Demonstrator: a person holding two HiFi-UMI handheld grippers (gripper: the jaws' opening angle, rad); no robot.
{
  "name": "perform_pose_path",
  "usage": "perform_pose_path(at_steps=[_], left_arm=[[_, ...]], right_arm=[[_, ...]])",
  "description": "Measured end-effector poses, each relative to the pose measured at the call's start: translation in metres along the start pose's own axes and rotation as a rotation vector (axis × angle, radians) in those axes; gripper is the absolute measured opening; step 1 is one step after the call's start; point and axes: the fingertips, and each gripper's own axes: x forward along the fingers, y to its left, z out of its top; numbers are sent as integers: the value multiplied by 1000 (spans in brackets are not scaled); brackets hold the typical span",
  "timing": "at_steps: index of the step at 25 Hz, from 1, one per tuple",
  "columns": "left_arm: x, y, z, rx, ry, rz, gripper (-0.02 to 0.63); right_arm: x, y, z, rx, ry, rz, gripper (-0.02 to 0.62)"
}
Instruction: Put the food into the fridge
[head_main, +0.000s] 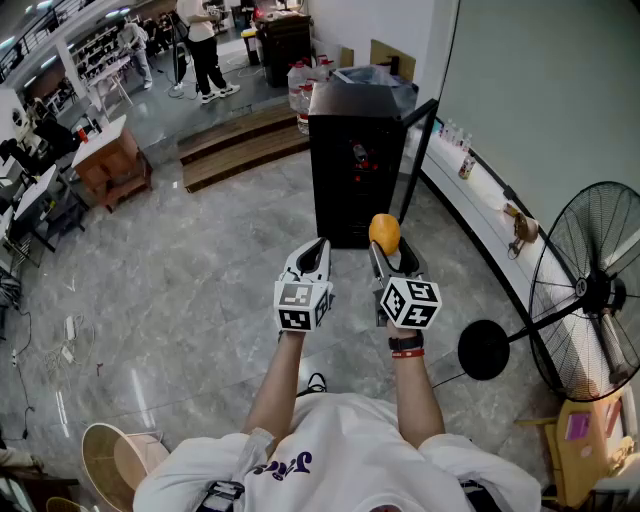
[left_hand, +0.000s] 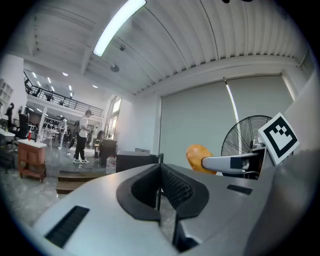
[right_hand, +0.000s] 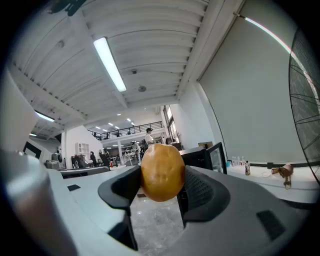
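At left, the left gripper (head_main: 316, 248) is held level with its jaws together and nothing between them; it has no job yet. Just beside it, the right gripper (head_main: 387, 250) is also level, jaws clamped on the fruit (head_main: 384, 233). The fruit is round and orange-yellow, pinched across its middle, with its top above the pads. Ahead of both grippers the black fridge (head_main: 350, 170) stands on the floor (head_main: 200, 260). Its door (head_main: 418, 150) is swung open to the right, so the opening looks free. The fan (head_main: 590, 290) stands further right, well apart from the fridge.

Step in hand, as judged: carrying the fruit to the fridge, placing not yet begun.

To do it well:
- The person should keep the right jaws firm. The fruit is smooth and round and could roll out if the grip eases early.
- The gripper is best kept level and lowered, since the fridge is low on the floor.
- It should go in through the left of the opening, clear of the door edge.
- The fruit should rest on a shelf before the jaws part, because a drop would send it rolling.
- The left gripper can steady the door if it swings.

The shelves inside are too dark to make out.
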Motion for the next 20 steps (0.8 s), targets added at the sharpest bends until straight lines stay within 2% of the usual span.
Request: perform_pose_path(at_steps=[7, 12, 20], left_arm=[[-11, -24, 2, -12, -9, 11, 17], [-17, -46, -7, 3, -2, 2, 18], [-1, -55, -16, 3, 12, -14, 18]], right_arm=[[-25, -8, 7, 3, -10, 18, 286], [-44, -22, -1, 36, -19, 15, 287], [-38, -39, -8, 45, -24, -8, 287]])
